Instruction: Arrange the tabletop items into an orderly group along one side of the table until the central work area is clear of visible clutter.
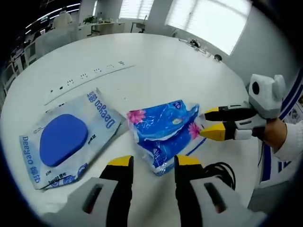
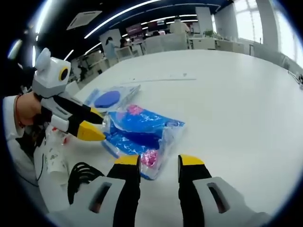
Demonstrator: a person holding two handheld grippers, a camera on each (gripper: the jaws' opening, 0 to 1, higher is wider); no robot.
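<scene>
A crumpled blue tissue pack with pink flowers lies on the white table. Left of it lies a flat wet-wipes pack with a blue oval lid. My left gripper stands open, and the tissue pack's near corner reaches between its yellow-tipped jaws. My right gripper comes in from the right, open, with its tips at the pack's right edge. In the right gripper view, the tissue pack lies just ahead of the open right gripper. The left gripper is at the pack's left end, and the wipes pack lies beyond.
A coiled black cable lies at the table's near edge beside a white printed bag. A row of sockets runs across the tabletop behind the packs. Small dark items sit at the far rim. Desks and windows stand beyond.
</scene>
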